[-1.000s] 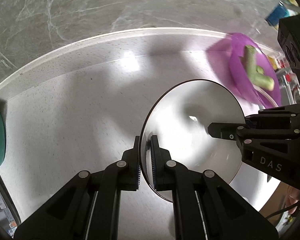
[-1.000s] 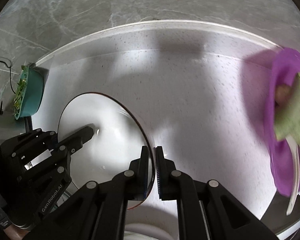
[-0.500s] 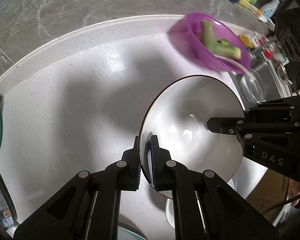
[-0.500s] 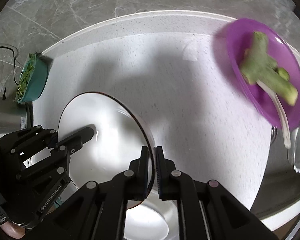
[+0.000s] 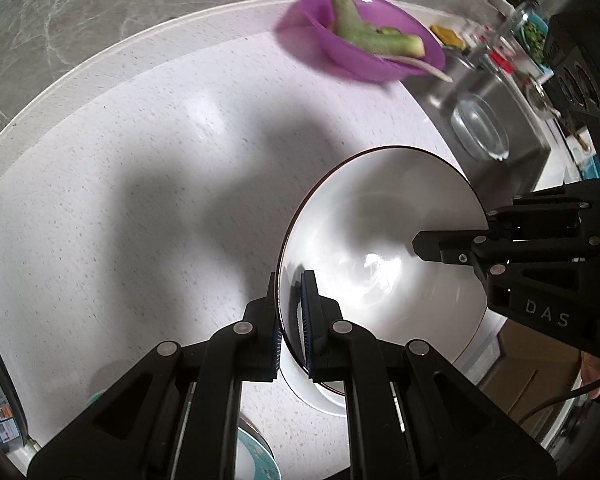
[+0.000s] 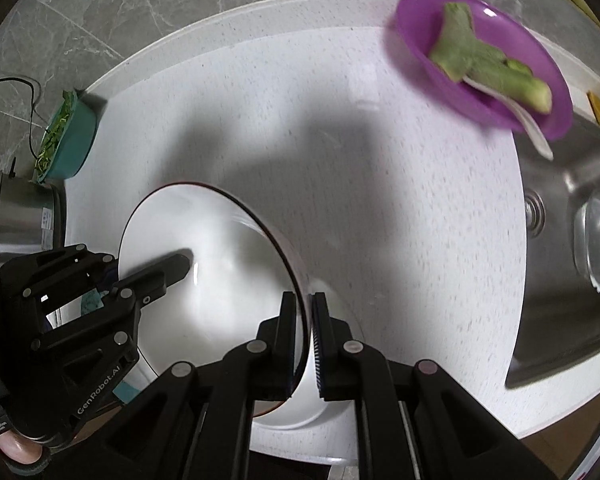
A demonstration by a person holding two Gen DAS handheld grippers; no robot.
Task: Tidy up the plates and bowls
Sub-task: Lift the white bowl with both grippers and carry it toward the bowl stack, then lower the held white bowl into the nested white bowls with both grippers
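Note:
A white bowl with a dark rim (image 5: 380, 248) (image 6: 220, 264) hangs above the white counter, held by both grippers. My left gripper (image 5: 291, 320) is shut on its near rim. My right gripper (image 6: 305, 340) is shut on the opposite rim and shows in the left wrist view (image 5: 456, 250). The left gripper shows in the right wrist view (image 6: 156, 276). Another white dish (image 5: 324, 392) (image 6: 300, 408) sits on the counter right under the bowl. A purple bowl (image 5: 372, 36) (image 6: 484, 60) with green vegetable pieces stands at the counter's far right.
A steel sink (image 6: 568, 280) with a glass dish (image 5: 480, 126) (image 6: 598, 240) lies to the right. A teal bowl of greens (image 6: 66, 140) and a steel pot (image 6: 24, 216) stand at the left. A teal patterned plate (image 5: 256, 456) lies near the front edge.
Both grippers have carried the white bowl back toward the front edge, over the white dish. The purple bowl and sink have come further into view.

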